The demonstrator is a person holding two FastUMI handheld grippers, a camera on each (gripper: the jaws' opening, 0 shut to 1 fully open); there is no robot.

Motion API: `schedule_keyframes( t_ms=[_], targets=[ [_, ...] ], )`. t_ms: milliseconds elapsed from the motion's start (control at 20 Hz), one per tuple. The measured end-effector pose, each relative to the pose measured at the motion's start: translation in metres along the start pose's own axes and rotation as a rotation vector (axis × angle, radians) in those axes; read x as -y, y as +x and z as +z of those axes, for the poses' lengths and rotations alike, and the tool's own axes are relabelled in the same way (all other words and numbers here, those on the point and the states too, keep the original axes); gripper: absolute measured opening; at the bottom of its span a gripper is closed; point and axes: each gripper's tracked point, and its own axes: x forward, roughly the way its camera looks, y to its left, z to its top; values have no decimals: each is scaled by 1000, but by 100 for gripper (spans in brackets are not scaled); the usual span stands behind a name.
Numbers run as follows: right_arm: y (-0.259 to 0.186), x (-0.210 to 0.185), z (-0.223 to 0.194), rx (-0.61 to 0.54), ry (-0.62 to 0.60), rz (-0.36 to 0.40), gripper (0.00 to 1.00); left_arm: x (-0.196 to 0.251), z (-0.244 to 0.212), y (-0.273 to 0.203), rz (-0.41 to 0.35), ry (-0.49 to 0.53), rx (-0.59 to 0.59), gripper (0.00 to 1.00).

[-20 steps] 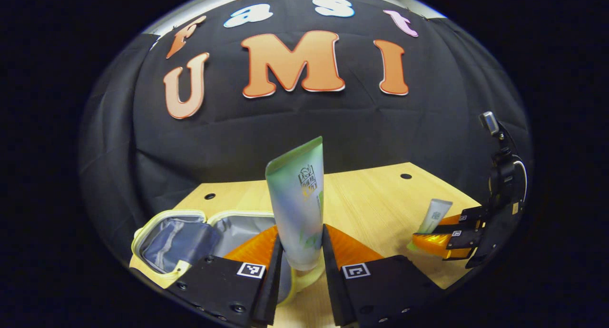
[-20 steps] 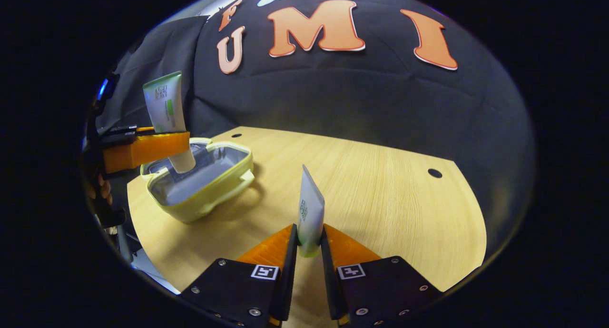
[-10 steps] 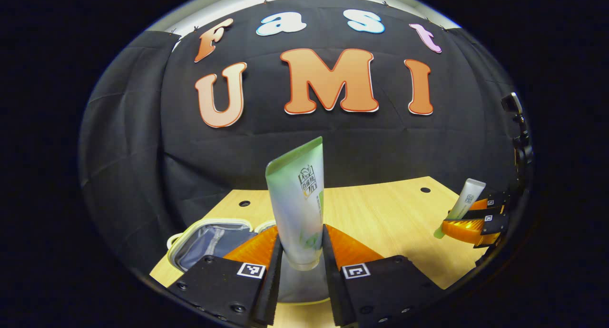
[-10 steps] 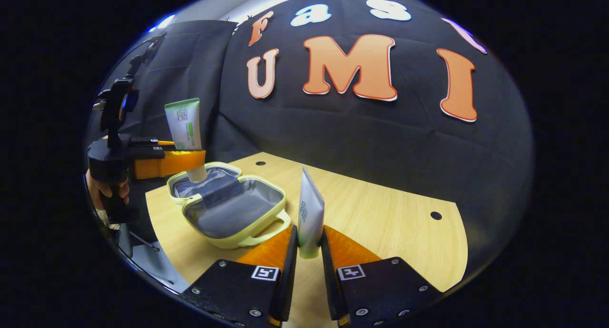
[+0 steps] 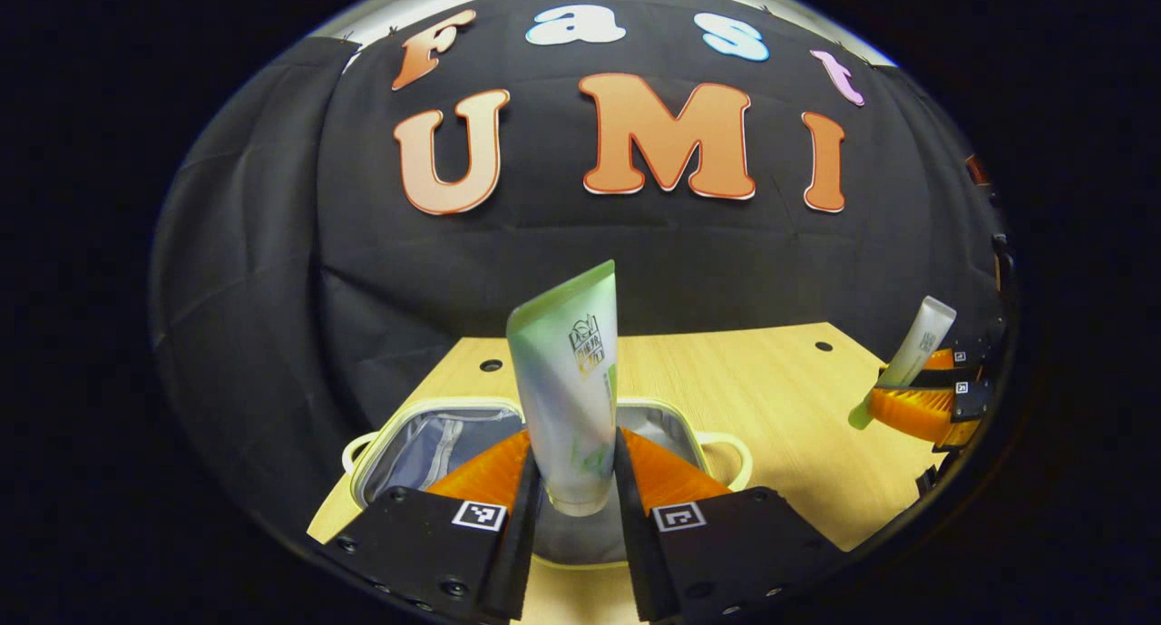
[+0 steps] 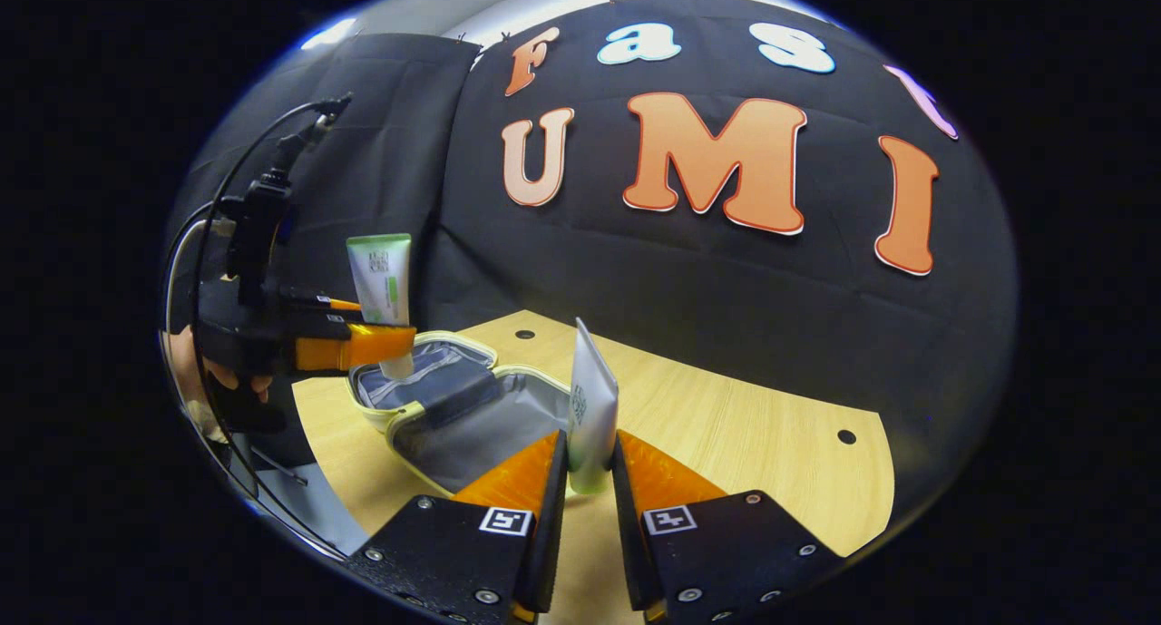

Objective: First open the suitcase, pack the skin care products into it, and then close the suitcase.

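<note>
Left gripper view first: the left gripper [image 5: 573, 480] sits bottom centre, jaws clamped on a frosted green-white squeeze tube [image 5: 567, 389] standing upright, crimped end up. Right behind and below it lies the open pale-yellow zip suitcase with grey lining [image 5: 426, 439] on the light wooden table [image 5: 771, 398]. Over at the right edge you can see the right gripper [image 5: 893, 398] clamped on a slim white tube with a green cap [image 5: 912, 357], tilted.

Right gripper view: the right gripper sits bottom centre, clamped on that slim tube, seen edge-on. The suitcase sits left of centre, both halves open. The left gripper hovers above its far half at the left, with a hand [image 6: 195, 380] behind it.
</note>
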Motion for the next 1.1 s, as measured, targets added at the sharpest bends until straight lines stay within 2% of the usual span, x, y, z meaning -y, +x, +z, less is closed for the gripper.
schedule_keyframes(
  t_ms=[400,650,850,1000,1100],
  targets=[
    [43,-29,-8,-39,103,-49,31,-9,-74,68,-128,-48,-210,44],
    [65,-37,-18,-69,141,-73,31,5,-114,101,-198,-41,-354,45],
    [82,-34,-29,-107,171,-96,31,8,-143,124,-203,-30,-484,45],
    [93,-32,-38,-134,185,-106,31,6,-165,133,-168,-39,-587,44],
    [101,-32,-43,-151,191,-100,31,6,-164,141,-155,-44,-597,45]
  ],
)
